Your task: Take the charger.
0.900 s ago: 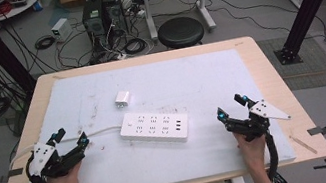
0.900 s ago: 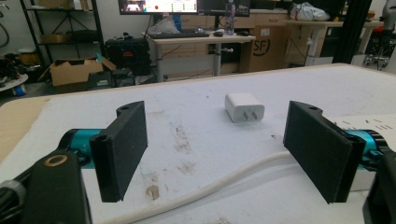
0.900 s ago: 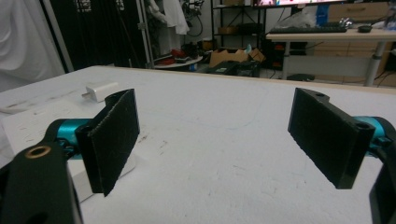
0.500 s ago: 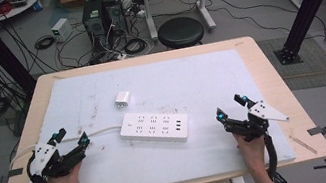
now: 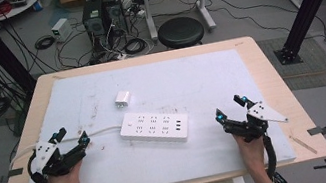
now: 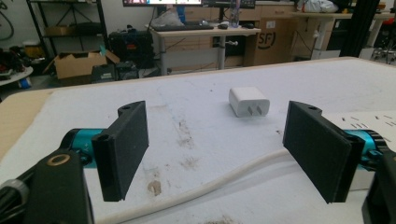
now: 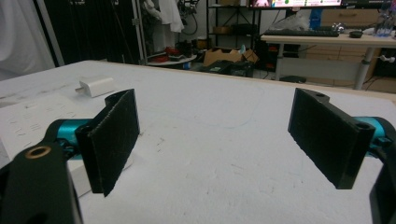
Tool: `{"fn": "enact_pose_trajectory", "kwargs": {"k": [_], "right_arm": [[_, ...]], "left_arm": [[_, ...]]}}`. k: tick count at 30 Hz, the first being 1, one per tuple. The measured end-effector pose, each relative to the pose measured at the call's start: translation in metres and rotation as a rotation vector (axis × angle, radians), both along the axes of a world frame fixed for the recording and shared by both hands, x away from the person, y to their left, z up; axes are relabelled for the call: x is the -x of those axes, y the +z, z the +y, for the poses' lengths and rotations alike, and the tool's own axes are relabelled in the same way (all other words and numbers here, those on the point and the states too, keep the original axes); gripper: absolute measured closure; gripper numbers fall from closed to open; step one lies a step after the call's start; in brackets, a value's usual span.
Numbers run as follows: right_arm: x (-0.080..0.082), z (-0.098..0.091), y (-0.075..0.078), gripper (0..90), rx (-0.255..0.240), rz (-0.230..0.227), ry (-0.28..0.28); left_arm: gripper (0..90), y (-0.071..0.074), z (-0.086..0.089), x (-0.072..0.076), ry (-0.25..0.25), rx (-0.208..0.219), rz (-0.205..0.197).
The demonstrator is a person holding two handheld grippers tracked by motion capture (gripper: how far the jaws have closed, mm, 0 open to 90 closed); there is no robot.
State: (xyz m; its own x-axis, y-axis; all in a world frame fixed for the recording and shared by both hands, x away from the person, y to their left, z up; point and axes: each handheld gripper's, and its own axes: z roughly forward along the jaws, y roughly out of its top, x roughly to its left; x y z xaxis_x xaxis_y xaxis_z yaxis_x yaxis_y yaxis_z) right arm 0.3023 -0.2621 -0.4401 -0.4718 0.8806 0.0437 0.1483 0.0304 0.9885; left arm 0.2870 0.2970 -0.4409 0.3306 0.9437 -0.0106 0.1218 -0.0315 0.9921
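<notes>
White power strip point(image 5: 155, 127) laid flat at the middle of the padded table point(image 5: 198, 75), its cord point(image 5: 102, 131) run leftward past the left gripper point(image 5: 71, 136), small white charger point(image 5: 122, 98) just behind it, right gripper point(image 5: 228, 108) rested to its right, both jaw pairs spread wide, nothing gripped.

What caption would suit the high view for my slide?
Two open grippers, left and right, flank a white power strip and charger on the table.
</notes>
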Motion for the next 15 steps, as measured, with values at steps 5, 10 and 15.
{"fn": "enact_pose_trajectory", "kwargs": {"k": [5,10,15], "right_arm": [[0.0010,-0.0004,0.0000,16.8,-0.004,-0.005,-0.001],[0.0007,-0.0006,0.0000,16.8,-0.003,-0.002,0.006],[0.0013,0.0011,0.0002,16.8,0.007,0.002,-0.003]], "left_arm": [[22.5,0.0000,-0.0019,0.0010,-0.002,-0.015,-0.008],[22.5,0.0003,-0.0015,0.0005,0.009,-0.012,-0.002],[22.2,0.0015,-0.0024,0.0007,0.018,-0.010,0.011]]}}
